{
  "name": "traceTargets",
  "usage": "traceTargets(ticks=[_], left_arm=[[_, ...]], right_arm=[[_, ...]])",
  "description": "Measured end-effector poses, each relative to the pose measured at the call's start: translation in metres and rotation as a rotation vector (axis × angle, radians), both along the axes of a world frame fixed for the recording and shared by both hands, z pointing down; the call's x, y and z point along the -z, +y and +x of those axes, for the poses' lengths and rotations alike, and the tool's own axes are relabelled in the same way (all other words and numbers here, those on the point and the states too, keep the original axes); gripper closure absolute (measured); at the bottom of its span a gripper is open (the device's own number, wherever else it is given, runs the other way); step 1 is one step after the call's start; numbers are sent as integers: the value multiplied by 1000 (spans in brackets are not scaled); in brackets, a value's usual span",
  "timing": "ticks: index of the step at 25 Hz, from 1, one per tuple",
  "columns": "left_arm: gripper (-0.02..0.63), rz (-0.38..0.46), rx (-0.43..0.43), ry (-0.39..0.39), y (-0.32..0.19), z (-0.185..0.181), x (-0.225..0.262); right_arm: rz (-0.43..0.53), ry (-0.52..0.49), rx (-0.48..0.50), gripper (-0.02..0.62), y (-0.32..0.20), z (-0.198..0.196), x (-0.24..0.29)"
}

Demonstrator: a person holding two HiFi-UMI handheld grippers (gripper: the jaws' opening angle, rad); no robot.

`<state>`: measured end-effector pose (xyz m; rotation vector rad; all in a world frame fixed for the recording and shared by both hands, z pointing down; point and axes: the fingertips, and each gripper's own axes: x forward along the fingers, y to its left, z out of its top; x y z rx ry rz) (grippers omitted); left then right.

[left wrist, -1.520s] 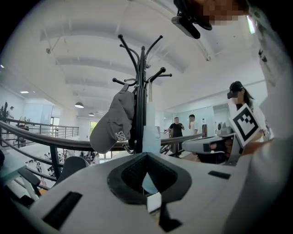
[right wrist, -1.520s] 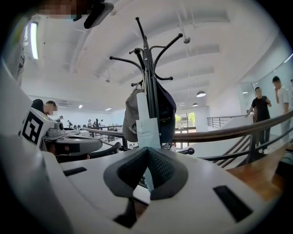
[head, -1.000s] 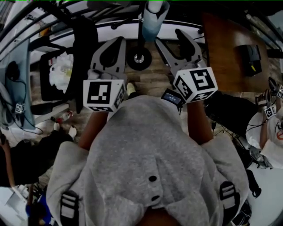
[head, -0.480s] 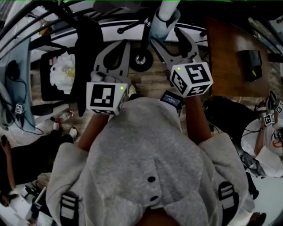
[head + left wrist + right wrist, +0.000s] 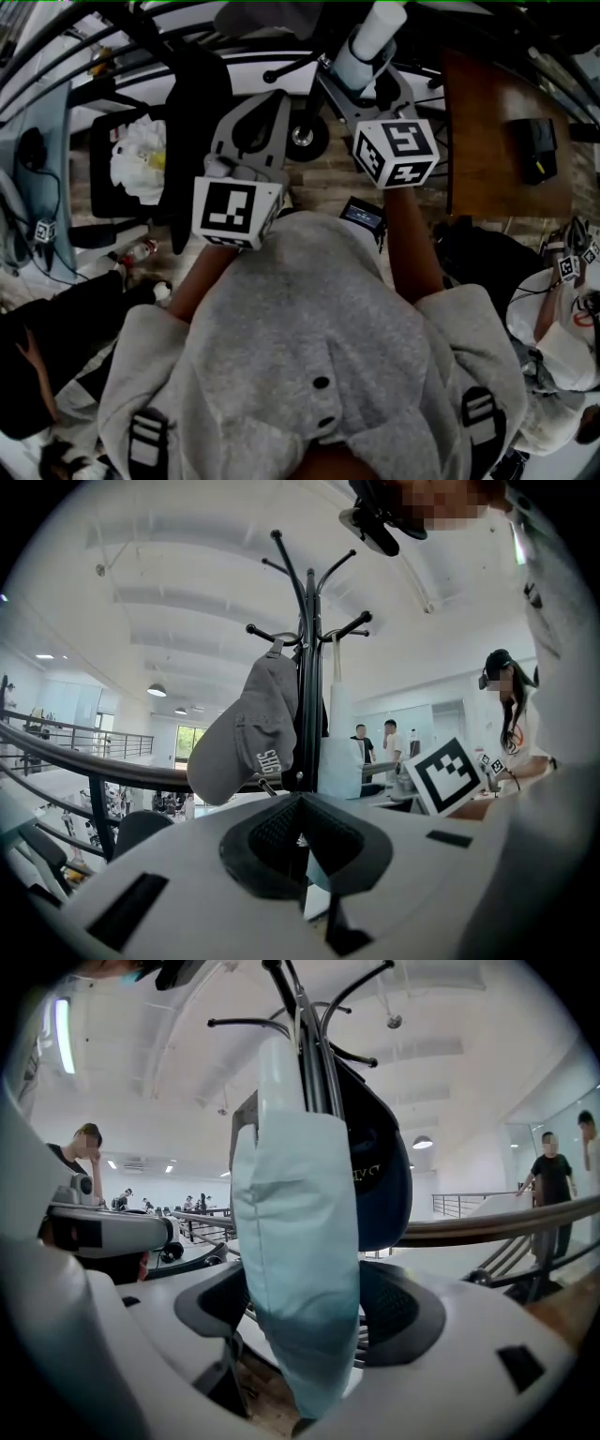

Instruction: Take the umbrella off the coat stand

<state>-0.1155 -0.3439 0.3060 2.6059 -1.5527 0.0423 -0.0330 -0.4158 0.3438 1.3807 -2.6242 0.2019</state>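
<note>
Your right claw is opening around the umbrella, which is still hanging on the coat stand. Your left claw is sitting pressed together, holding nothing.

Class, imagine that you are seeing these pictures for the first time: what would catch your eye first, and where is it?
The pale blue folded umbrella fills the middle of the right gripper view. It hangs from the black coat stand, between the opening jaws of the right gripper. In the left gripper view, a grey cap hangs on the left side of the stand.
</note>
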Motion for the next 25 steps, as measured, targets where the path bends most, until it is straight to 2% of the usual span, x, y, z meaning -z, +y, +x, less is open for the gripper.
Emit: traceTargets(ticks=[10,13,19,25], left_arm=[[592,-10,4,2,-2,-1,-3],[592,-10,10,-3,-6,-1,-3],[592,-38,36,-10,-3,-9,-11],[592,-22,52,-16,-2,-13,-6]], right_arm=[[-5,39,15,242,-11,-7,-8],[-4,36,15,282,-16,-5,-7],[-6,47,20,299,-11,-4,-7],[-5,62,17,310,-9,-2,-5]])
